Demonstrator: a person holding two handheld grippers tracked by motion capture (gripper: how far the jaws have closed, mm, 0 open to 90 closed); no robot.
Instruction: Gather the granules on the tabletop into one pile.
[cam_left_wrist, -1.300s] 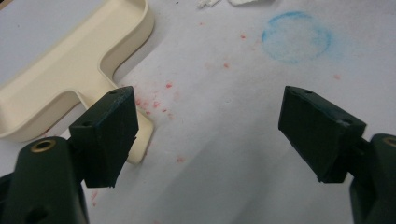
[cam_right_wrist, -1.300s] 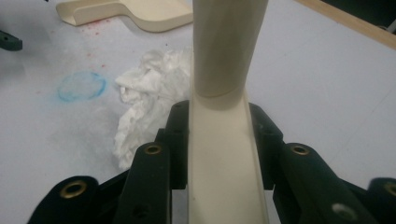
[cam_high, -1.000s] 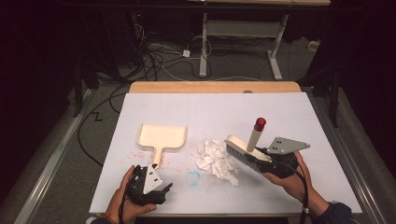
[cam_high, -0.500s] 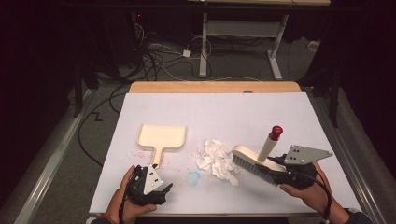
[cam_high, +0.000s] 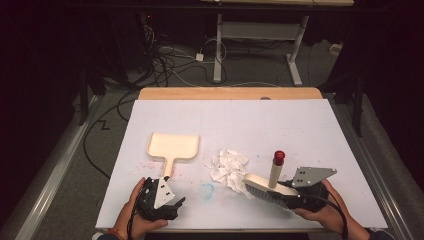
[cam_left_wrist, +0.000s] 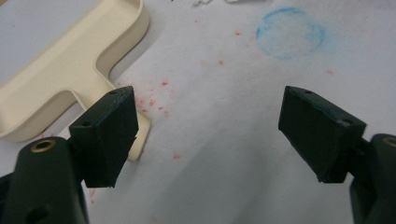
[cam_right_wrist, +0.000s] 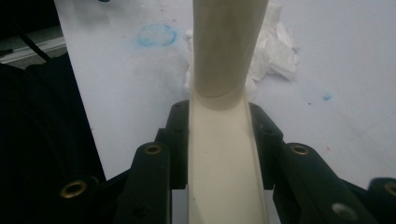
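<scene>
Item: hand brush (cam_high: 265, 187), cream plastic, near front edge of worktop (cam_high: 300, 125), bristles beside crumpled paper (cam_high: 228, 166). We judge it light, stiff, smooth. Right tongs (cam_right_wrist: 219, 140) clenched on its back. Left tongs (cam_left_wrist: 205, 130) released over dustpan (cam_high: 172, 147) handle, best hold.

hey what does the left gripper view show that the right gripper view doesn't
Left gripper view: the left tool, jaws wide apart with nothing between them, just off the handle end of the cream dustpan, with red specks around.

Right gripper view: the right tool, jaws closed on the cream brush, its handle rising up the frame.

Both: the white table sheet, the blue ring stain and the crumpled paper, which the left gripper view catches at its top edge.
</scene>
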